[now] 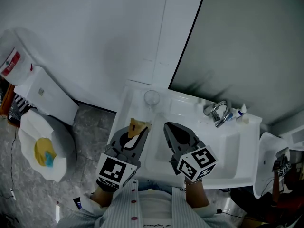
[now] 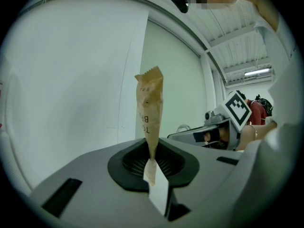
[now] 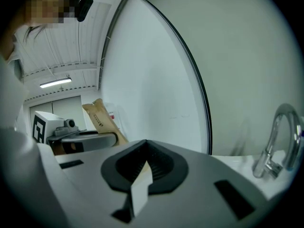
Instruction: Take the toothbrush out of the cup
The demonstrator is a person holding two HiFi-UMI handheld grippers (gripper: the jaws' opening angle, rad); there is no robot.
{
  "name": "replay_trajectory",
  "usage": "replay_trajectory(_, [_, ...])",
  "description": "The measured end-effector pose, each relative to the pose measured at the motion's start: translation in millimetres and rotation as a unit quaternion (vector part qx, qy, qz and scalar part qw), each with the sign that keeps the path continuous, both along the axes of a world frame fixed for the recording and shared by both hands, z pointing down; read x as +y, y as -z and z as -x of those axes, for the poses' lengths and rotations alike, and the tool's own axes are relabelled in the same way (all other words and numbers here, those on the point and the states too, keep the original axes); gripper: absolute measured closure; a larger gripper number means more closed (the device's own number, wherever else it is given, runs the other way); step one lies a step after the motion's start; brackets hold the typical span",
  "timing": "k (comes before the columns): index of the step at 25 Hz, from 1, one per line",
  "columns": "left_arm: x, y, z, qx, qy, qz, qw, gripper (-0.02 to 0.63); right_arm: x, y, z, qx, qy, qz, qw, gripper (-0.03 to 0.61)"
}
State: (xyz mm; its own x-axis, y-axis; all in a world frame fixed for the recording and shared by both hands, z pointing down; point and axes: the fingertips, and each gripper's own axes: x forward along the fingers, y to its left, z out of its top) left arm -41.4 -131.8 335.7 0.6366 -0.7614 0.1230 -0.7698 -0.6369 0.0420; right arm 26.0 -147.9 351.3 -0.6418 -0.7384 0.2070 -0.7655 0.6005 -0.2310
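Note:
A brown paper toothbrush packet (image 1: 137, 126) stands upright between the jaws of my left gripper (image 1: 138, 132), which is shut on its lower end. In the left gripper view the packet (image 2: 150, 108) rises straight out of the closed jaws and shows printed letters. A clear empty cup (image 1: 152, 98) stands on the back left corner of the white sink (image 1: 228, 170), just beyond the packet. My right gripper (image 1: 172, 129) hovers over the basin to the right of the packet, shut with nothing in it. The right gripper view shows the packet (image 3: 102, 120) off to its left.
A chrome faucet (image 1: 217, 112) with small items (image 1: 240, 113) beside it is at the sink's back right. A mirror (image 1: 247, 46) and a white wall stand behind. A toilet (image 1: 47, 146) is on the floor at the left.

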Motion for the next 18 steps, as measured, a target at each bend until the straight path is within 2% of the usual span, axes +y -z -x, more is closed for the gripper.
replay_trajectory(18, [-4.3, -10.4, -2.5, 0.001, -0.002, 0.021, 0.9998, 0.568, -3.6, -9.1, 0.4, 0.001, 0.003, 0.014, 1.0, 0.568])
